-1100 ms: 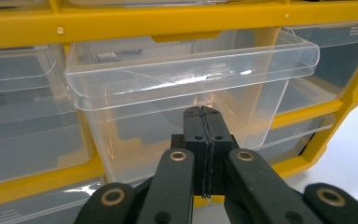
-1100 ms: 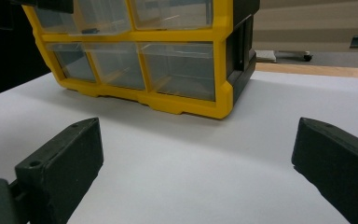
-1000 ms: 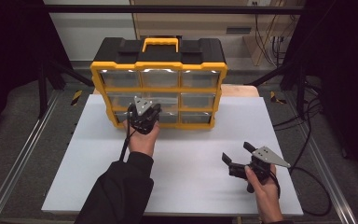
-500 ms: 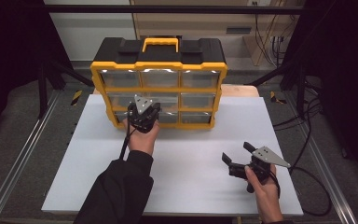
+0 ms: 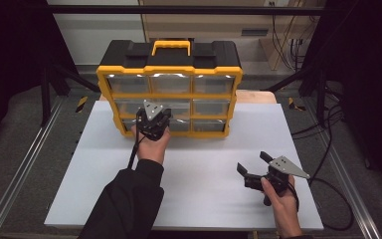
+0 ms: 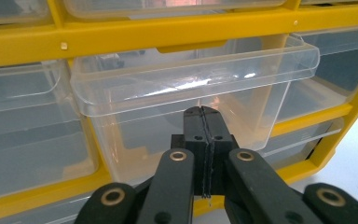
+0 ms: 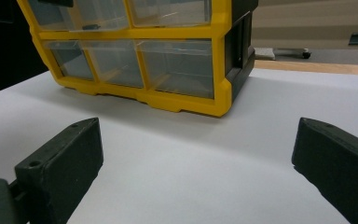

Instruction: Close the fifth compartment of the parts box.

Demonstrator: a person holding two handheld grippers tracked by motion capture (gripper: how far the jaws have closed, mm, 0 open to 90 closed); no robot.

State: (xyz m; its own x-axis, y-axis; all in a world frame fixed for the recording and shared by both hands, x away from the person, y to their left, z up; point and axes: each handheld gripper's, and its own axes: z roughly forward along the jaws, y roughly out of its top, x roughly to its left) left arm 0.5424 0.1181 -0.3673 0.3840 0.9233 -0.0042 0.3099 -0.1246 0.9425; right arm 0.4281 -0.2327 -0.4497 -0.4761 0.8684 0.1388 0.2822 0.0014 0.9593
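Left tool (image 6: 200, 116) fully closed, empty, tips against the clear middle drawer (image 6: 186, 84) of yellow organizer (image 5: 169, 102) at desk rear; we judge it's nudging. Right tool (image 5: 252, 167) wide open, idle.

One yellow organiser (image 5: 169, 82) with one carry handle (image 5: 171, 48) is seen at 12 o'clock on the worktop (image 5: 204, 164). Nine clear drawers (image 5: 170, 82) are counted in it, three per row. Two claws are counted: the left claw (image 5: 153, 124) and the right claw (image 5: 251, 164).

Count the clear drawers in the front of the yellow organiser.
9, in a three-by-three grid in the yellow organiser: three along the top row, three in the middle row, three along the bottom row. The left tongs partly cover the middle and lower ones.
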